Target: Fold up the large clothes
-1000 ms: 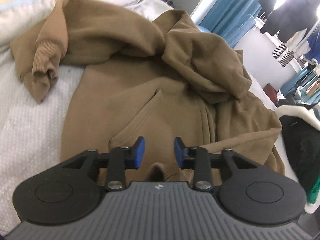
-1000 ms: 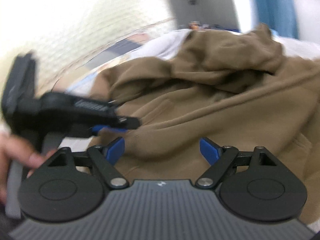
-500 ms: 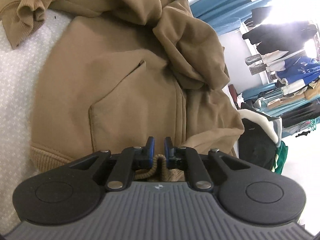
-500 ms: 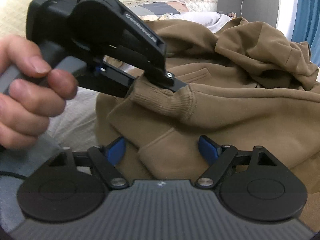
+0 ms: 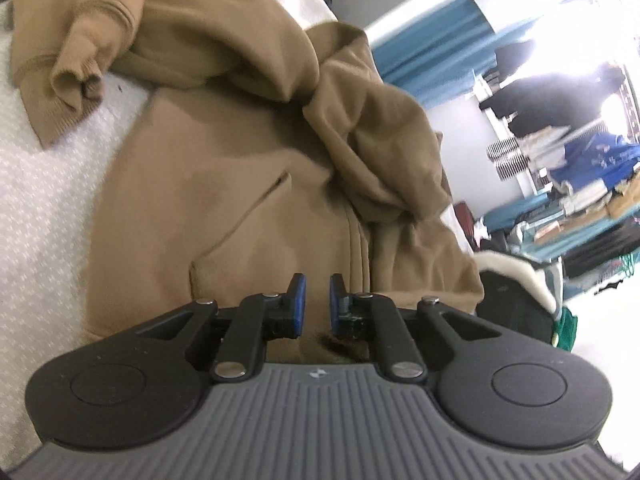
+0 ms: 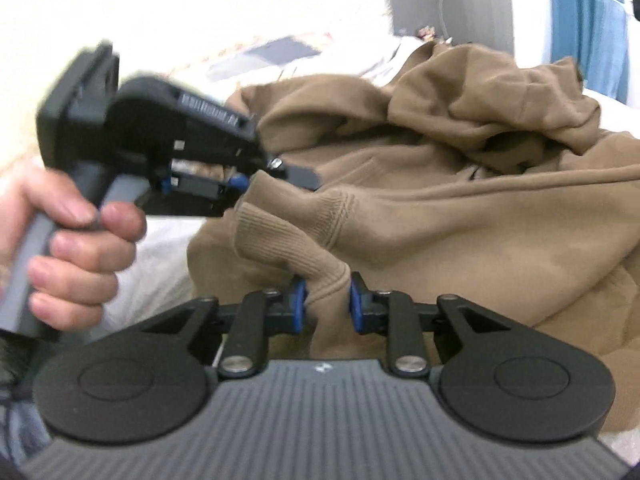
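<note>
Jaws of the left gripper (image 5: 317, 300) nearly together, pinching the ribbed hem (image 6: 280, 232) of the brown hoodie (image 5: 240, 184); seen from the right wrist view as clamped on that hem, lifted a little off the bed (image 5: 36, 208). Jaws of the right gripper (image 6: 327, 300) closing, with a fold of the same hem between the blue pads (image 6: 298, 296), pressed on both sides. Hoodie spread face up across the white quilted bed, hood (image 5: 376, 140) bunched over the chest, one sleeve (image 5: 76, 72) crumpled at the far corner, front pocket (image 5: 256, 216) flat. Judged as very early: bottom edge taken in two places, no fold laid yet, sleeves and hood still to be tucked in. Counted: one hoodie, one hood, one sleeve cuff clearly in view, one pocket, two grippers, one hand (image 6: 68, 248) visible.
</note>
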